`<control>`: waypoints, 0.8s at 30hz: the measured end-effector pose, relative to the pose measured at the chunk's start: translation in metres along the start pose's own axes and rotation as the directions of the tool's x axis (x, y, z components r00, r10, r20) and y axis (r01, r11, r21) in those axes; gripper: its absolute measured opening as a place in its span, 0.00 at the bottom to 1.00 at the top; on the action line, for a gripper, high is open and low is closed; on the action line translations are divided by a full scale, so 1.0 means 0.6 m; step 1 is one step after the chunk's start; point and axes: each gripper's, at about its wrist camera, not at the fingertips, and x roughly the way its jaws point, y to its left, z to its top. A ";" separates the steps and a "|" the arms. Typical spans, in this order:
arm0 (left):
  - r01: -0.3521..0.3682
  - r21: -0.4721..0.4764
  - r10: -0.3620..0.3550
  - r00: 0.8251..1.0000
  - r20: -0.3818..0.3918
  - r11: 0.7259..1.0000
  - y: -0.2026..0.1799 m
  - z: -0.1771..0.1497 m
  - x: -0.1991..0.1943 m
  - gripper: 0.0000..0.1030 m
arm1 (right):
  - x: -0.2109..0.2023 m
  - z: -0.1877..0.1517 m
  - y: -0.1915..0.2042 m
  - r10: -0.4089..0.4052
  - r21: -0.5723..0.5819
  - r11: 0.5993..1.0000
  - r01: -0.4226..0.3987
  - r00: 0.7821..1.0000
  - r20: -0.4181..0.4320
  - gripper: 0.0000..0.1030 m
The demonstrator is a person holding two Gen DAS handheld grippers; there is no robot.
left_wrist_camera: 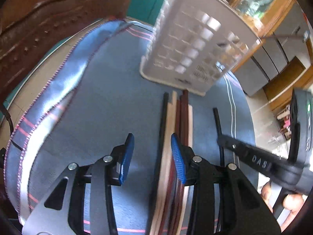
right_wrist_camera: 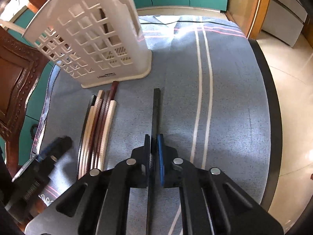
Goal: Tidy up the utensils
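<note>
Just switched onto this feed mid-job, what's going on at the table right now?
A person is sorting chopsticks on a blue cloth with two handheld grippers. The right gripper has shut on a single black chopstick lying apart from the rest. The left gripper is open beside the bundle of chopsticks, gripping nothing. The white slotted holder stands just beyond them.

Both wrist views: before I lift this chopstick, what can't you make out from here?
- Right wrist view: right gripper is shut on the black chopstick; its near end is hidden under the gripper body.
- Left wrist view: near ends of the chopstick bundle run under the left gripper, whose jaws are open.
- Basket: motion-blurred in the left wrist view; contents unclear in both.
</note>
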 end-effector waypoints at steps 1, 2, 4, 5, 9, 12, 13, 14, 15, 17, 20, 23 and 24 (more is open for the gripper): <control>-0.008 0.024 0.008 1.000 -0.003 1.000 -0.008 -0.006 0.003 0.41 | -0.001 -0.001 0.005 0.002 -0.005 1.000 -0.002 1.000 0.002 0.14; -0.021 0.042 0.021 1.000 -0.007 0.999 -0.013 -0.009 0.007 0.41 | -0.002 -0.002 0.014 0.003 -0.008 1.000 -0.003 1.000 0.005 0.16; -0.050 0.078 0.049 0.999 0.004 0.996 -0.020 -0.018 0.010 0.41 | -0.002 0.001 0.019 0.003 -0.011 1.000 -0.003 1.000 0.009 0.17; -0.063 0.094 0.062 0.998 0.008 0.994 -0.024 -0.020 0.011 0.41 | -0.002 0.001 0.022 0.002 -0.013 1.000 -0.002 1.000 0.011 0.17; -0.094 0.117 0.093 0.996 0.017 0.989 -0.027 -0.026 0.010 0.32 | -0.003 -0.003 0.030 -0.002 -0.019 1.000 0.002 1.000 0.010 0.17; -0.097 0.120 0.095 0.995 0.021 0.988 -0.025 -0.028 0.006 0.24 | -0.001 0.001 0.030 -0.010 -0.019 1.000 0.010 1.000 0.007 0.17; -0.101 0.124 0.099 0.995 0.022 0.987 -0.024 -0.030 0.005 0.24 | -0.001 0.003 0.028 -0.012 -0.020 1.000 0.012 1.000 0.007 0.17; -0.101 0.127 0.099 0.995 0.022 0.987 -0.022 -0.031 0.004 0.23 | -0.009 -0.014 0.031 -0.013 -0.021 1.000 0.013 1.000 0.008 0.17; -0.102 0.129 0.100 0.995 0.023 0.986 -0.022 -0.033 0.004 0.23 | -0.008 -0.015 0.033 -0.015 -0.021 1.000 0.015 1.000 0.008 0.17; -0.105 0.134 0.103 0.994 0.023 0.985 -0.022 -0.033 -0.002 0.22 | -0.004 -0.011 0.035 -0.018 -0.021 1.000 0.018 1.000 0.007 0.17; -0.108 0.140 0.105 0.994 0.027 0.984 -0.016 -0.034 -0.010 0.22 | 0.002 -0.009 0.037 -0.022 -0.024 0.999 0.022 1.000 0.005 0.17; -0.119 0.153 0.115 0.993 0.037 0.981 -0.015 -0.038 -0.014 0.22 | 0.007 -0.008 0.042 -0.025 -0.027 0.999 0.025 1.000 0.004 0.18; -0.125 0.158 0.120 0.992 0.041 0.980 -0.016 -0.039 -0.014 0.22 | 0.009 -0.008 0.043 -0.026 -0.028 0.999 0.026 1.000 0.004 0.18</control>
